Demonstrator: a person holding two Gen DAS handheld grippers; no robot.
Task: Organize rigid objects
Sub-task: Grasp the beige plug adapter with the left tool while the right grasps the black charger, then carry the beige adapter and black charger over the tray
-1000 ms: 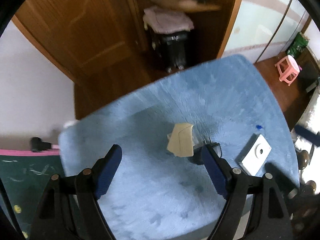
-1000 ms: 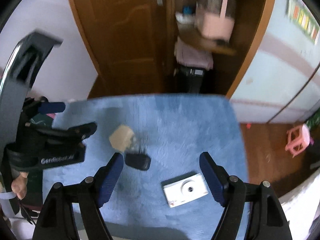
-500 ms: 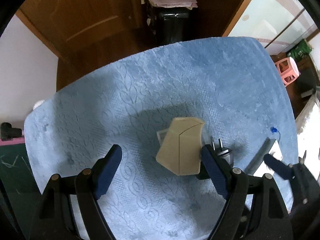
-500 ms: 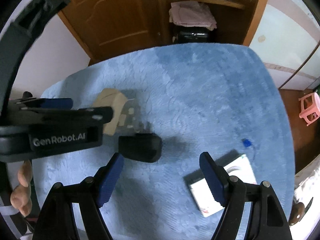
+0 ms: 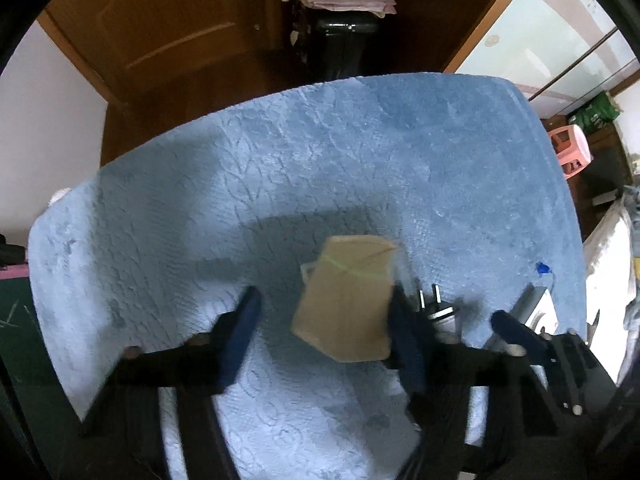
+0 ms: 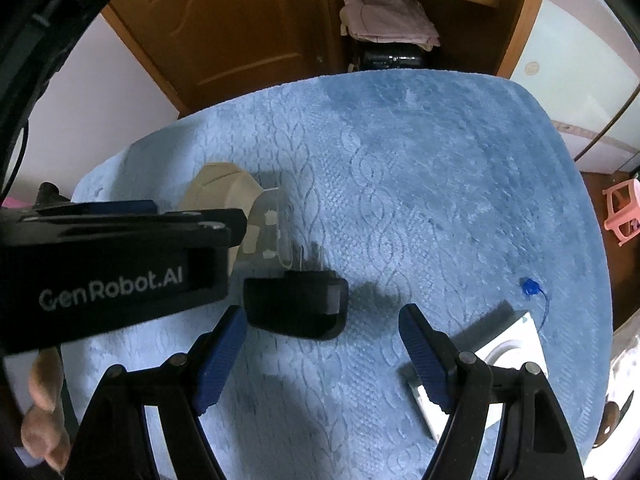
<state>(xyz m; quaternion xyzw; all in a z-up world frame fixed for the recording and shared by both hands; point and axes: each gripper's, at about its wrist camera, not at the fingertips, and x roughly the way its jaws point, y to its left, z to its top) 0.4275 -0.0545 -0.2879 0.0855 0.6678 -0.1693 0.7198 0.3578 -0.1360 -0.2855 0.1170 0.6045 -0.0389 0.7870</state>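
A tan cardboard box (image 5: 344, 300) lies on the blue cloth (image 5: 320, 152), with a clear plastic piece (image 6: 266, 236) against its side. My left gripper (image 5: 324, 332) is open, low over the cloth, its fingers on either side of the box; the right finger (image 5: 404, 344) is at the box's edge. A black plug adapter (image 6: 296, 304) with metal prongs lies just right of the box. My right gripper (image 6: 320, 360) is open, just in front of the adapter. A white flat box (image 6: 504, 360) lies at the right, partly behind my right finger.
The cloth-covered table ends near a wooden door (image 5: 160, 32) and a shelf with folded pink cloth (image 6: 388, 24). A small blue tag with a string (image 6: 530, 288) lies near the white box. A pink stool (image 5: 570, 152) stands on the floor at right.
My left gripper has come down and forward, so the tan box now sits between its fingers. My right gripper has moved closer to the black adapter.
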